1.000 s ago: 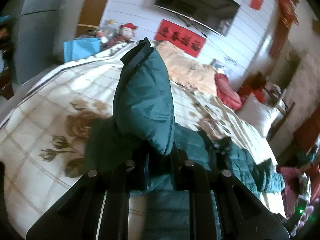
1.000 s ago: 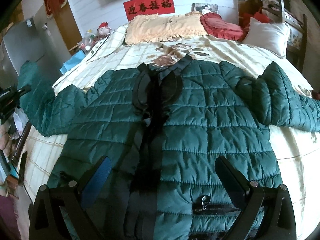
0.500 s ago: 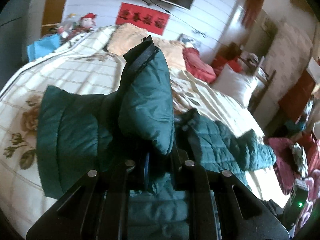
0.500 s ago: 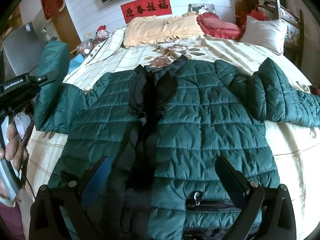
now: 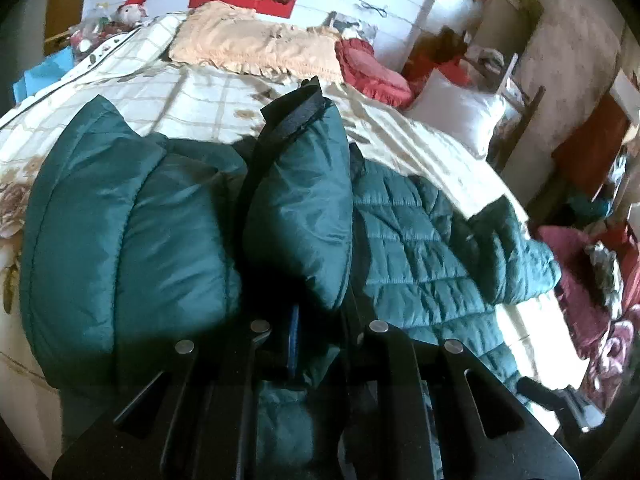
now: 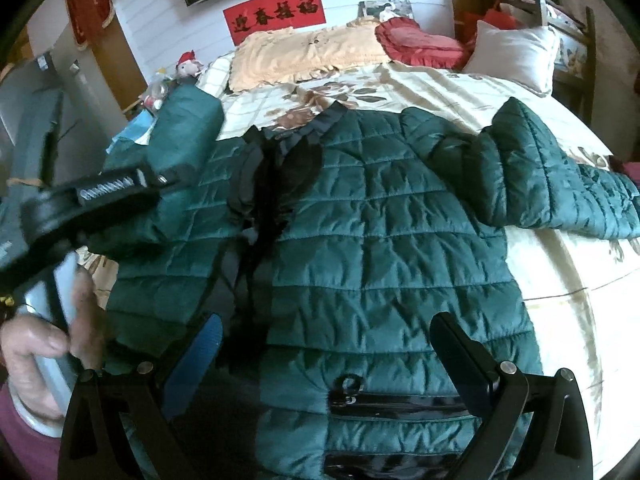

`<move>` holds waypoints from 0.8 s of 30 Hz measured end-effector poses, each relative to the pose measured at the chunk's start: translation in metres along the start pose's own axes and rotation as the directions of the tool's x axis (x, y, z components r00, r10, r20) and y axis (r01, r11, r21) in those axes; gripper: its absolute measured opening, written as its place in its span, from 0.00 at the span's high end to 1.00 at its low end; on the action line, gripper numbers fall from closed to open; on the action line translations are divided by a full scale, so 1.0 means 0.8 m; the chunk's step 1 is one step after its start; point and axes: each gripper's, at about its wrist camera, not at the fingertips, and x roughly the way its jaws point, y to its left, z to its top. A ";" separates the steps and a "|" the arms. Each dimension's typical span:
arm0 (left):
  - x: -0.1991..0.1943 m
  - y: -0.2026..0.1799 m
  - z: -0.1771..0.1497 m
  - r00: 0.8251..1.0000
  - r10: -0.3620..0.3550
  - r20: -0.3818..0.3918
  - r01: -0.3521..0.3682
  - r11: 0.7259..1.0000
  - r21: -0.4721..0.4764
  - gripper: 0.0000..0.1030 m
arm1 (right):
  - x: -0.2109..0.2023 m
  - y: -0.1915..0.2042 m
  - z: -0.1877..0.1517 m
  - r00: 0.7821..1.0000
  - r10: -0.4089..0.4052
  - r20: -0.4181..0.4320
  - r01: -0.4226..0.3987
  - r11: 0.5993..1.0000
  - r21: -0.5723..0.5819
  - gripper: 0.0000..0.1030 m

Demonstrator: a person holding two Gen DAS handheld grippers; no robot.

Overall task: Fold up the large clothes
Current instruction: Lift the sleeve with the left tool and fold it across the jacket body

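A dark green quilted jacket (image 6: 380, 240) lies face up on the bed, collar toward the pillows. Its far sleeve (image 6: 560, 184) lies bent out to the right. My left gripper (image 5: 316, 320) is shut on the cuff of the other sleeve (image 5: 300, 208) and holds it raised over the jacket's left side; it also shows in the right wrist view (image 6: 160, 178). The rest of that sleeve (image 5: 120, 240) bulges below. My right gripper (image 6: 324, 356) is open and empty, hovering above the jacket's hem near a zip pocket (image 6: 400, 402).
The bed (image 6: 560, 280) has a cream floral cover. Pillows (image 6: 308, 56) lie at its head, a red one (image 6: 416, 42) and a white one (image 6: 512, 50) to the right. Stuffed toys (image 6: 188, 64) stand at the left. Clutter (image 5: 600, 280) lies beside the bed.
My left gripper has carried the sleeve cuff to the right, from out beside the bed to above the jacket's left side. The right gripper has stayed over the hem.
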 end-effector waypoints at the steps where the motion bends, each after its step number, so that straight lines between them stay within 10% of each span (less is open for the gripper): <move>1: 0.006 -0.003 -0.003 1.000 0.003 -0.007 -0.002 1.000 0.011 0.86 | 0.001 -0.003 -0.001 1.000 -0.006 -0.001 0.006 1.000 0.004 0.00; 18: 0.033 -0.020 -0.023 0.998 0.007 -0.057 -0.004 0.999 0.049 0.85 | 0.058 -0.040 0.034 0.978 -0.208 -0.013 0.207 0.978 -0.032 0.00; 24: 0.019 -0.019 -0.029 0.995 -0.068 -0.079 0.069 0.998 0.013 0.42 | 0.071 -0.050 0.034 0.980 -0.193 -0.044 0.193 0.981 0.003 0.00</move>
